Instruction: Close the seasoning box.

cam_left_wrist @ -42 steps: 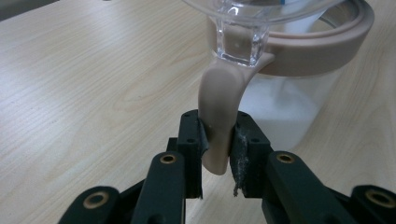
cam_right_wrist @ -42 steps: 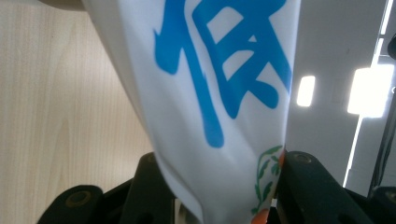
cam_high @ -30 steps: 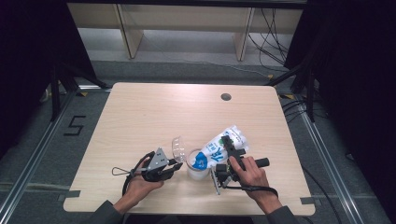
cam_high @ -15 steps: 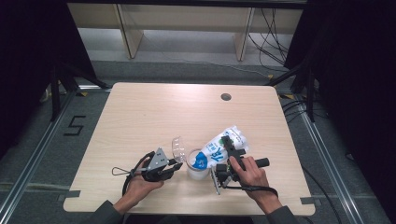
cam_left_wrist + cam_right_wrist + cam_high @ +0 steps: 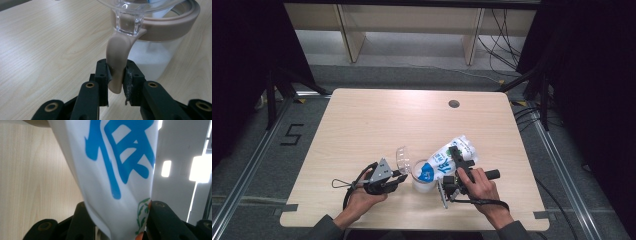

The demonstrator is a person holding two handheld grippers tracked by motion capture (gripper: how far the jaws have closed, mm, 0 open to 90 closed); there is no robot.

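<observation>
Pale wood forms the table (image 5: 362,130), and the work sits near its front edge, between the person's two hands. A clear jar (image 5: 423,176) with a tan rim stands upright there, holding a white powder; its clear hinged lid (image 5: 402,158) stands open, raised on the side toward the left hand. In the left gripper view, the tan handle (image 5: 117,62) of the jar curves down from the rim and passes between the two black jaws, whose pads press on it from both sides: the left gripper (image 5: 399,178) is clamped on the handle. The jar body (image 5: 152,58) shows frosted white behind the handle, and the tan rim (image 5: 172,23) circles above it.

To the right, a white bag (image 5: 447,160) printed in blue is held tilted, its lower end over the mouth of the jar and its upper end pointing away toward the far right of the table. The right gripper (image 5: 458,161) is closed on the bag partway along its length; in the right gripper view the bag (image 5: 117,170) fills the gap between the jaws, with large blue lettering and a small green leaf print beside one jaw. A round dark hole (image 5: 454,104) lies in the table well apart from the work.
</observation>
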